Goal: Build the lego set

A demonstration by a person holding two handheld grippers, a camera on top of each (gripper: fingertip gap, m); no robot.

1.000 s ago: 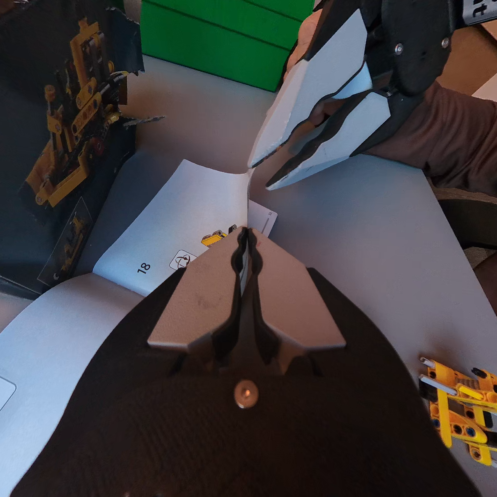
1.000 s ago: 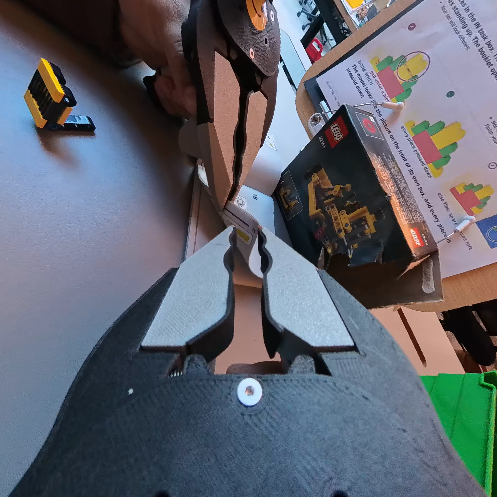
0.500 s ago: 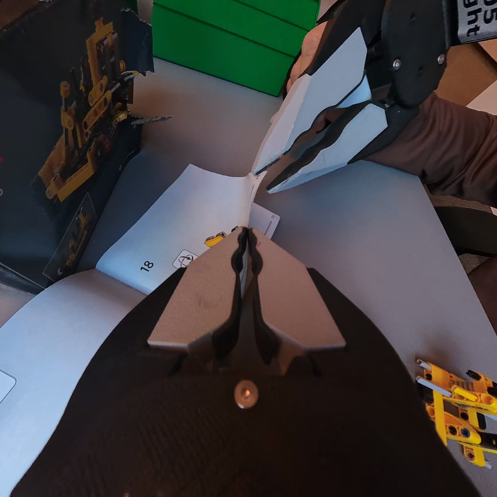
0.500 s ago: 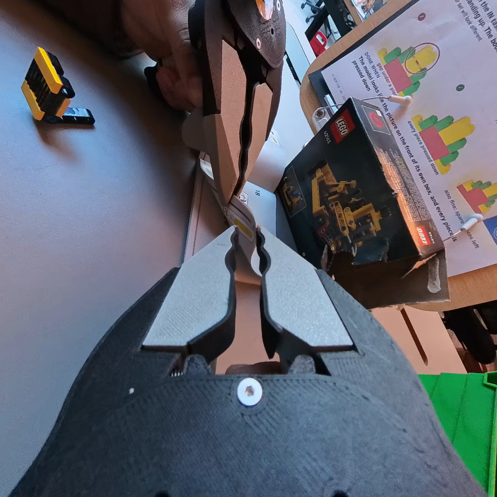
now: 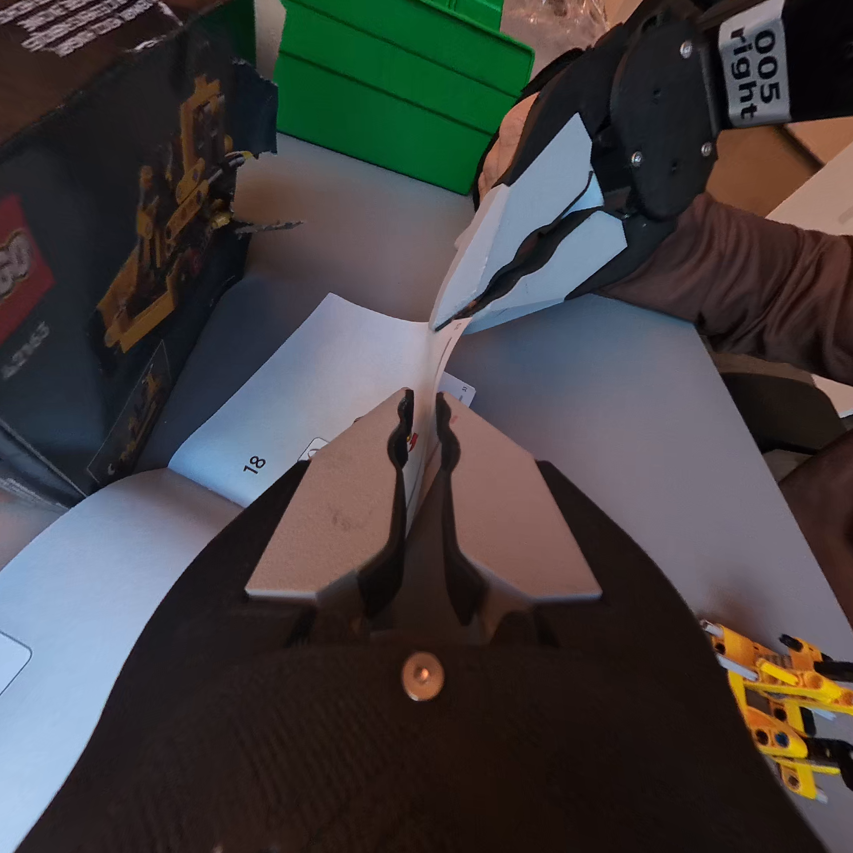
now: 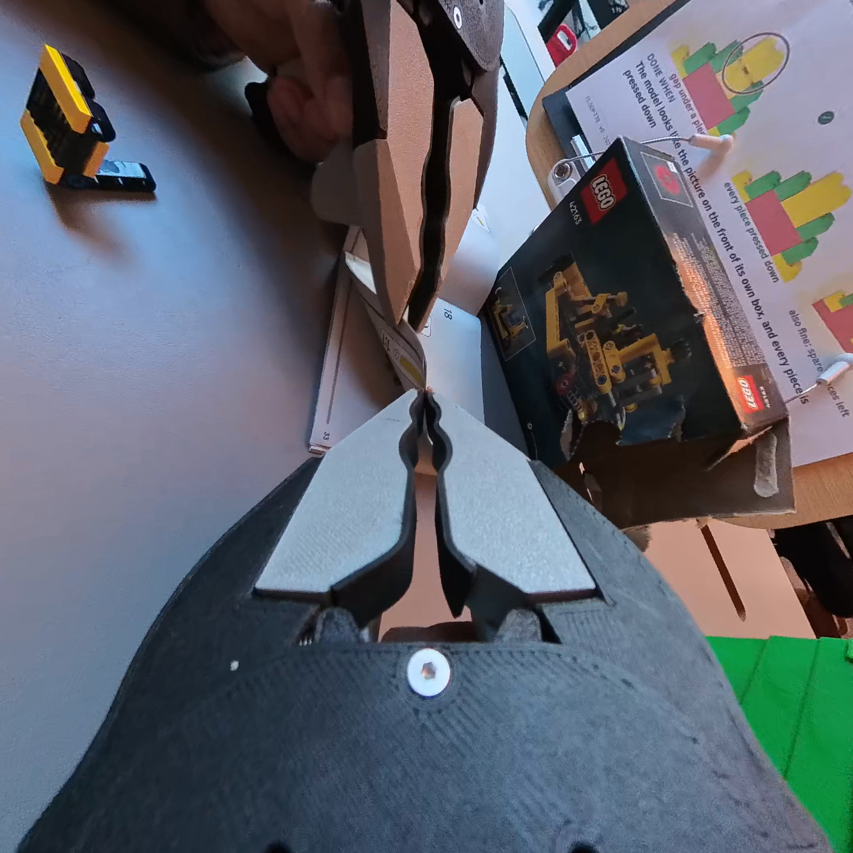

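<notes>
Straddling a raised page of the instruction booklet (image 5: 323, 369), the left claw (image 5: 422, 401) is standing slightly parted, its jaws a narrow slot apart with the sheet passing between them and touching neither firmly, as far as the left wrist view shows. That loose stance is, I judge, a hand-over: the page is being kept upright while the other tool takes it.

Just beyond, at about one o'clock in that view, the right claw (image 5: 454, 321) is pinching the top corner of the same page; its own camera shows the tips (image 6: 422, 398) closed together on the paper's edge (the grip is on very little paper, so it could slip). The sheet is bowing between the two tools, likely so that it can be carried over to the next spread.

The booklet is lying open on the grey worktop (image 5: 600, 438), close against the set's box (image 5: 115, 277) at ten o'clock, which is propped upright, probably as a picture reference. The partly built yellow model (image 5: 784, 701) is sitting apart at four o'clock, untouched while the page is being turned. Farthest off, at twelve o'clock, a green bin (image 5: 392, 92) is standing on the worktop.
</notes>
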